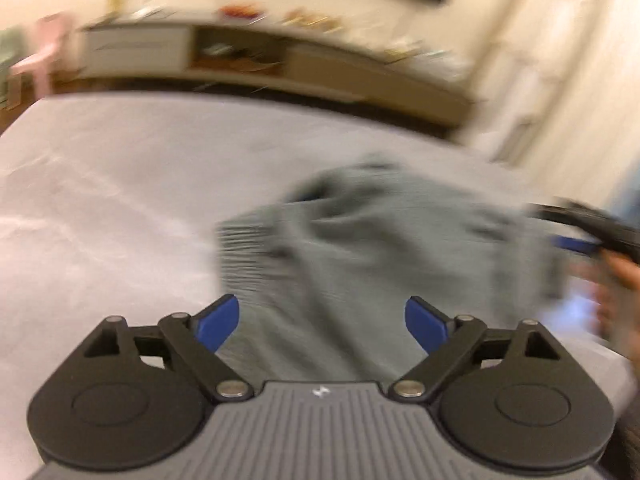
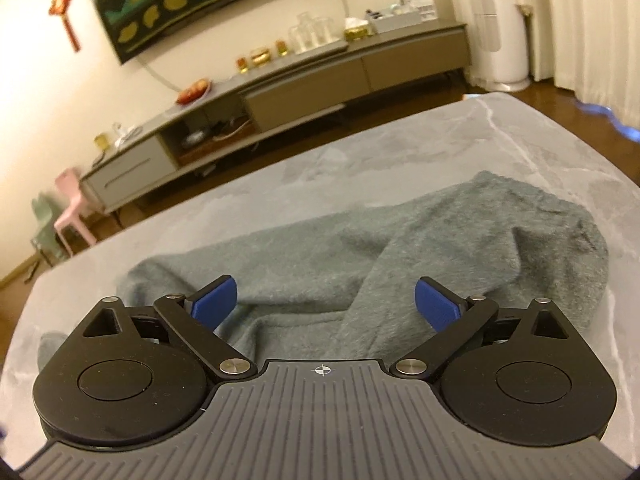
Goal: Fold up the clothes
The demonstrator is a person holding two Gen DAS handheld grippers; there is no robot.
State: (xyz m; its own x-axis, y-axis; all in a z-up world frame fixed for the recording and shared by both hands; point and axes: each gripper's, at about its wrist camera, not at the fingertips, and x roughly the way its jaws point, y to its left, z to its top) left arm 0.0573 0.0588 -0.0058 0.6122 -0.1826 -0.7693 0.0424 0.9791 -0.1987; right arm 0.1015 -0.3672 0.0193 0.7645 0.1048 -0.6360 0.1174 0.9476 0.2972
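A grey-green fleece garment [image 2: 400,248] lies crumpled on a pale grey table [image 2: 400,140]. In the blurred left wrist view the garment [image 1: 380,248] lies just beyond my left gripper [image 1: 322,322], which is open and empty over its near edge. My right gripper [image 2: 324,304] is open and empty, hovering above the garment's near folds. The right gripper also shows at the right edge of the left wrist view [image 1: 592,232], held by a hand.
A long low TV cabinet [image 2: 280,92] with jars and fruit stands against the far wall beyond the table edge. A pink chair [image 2: 72,208] stands at the left. Curtains and a white appliance [image 2: 500,28] are at the far right.
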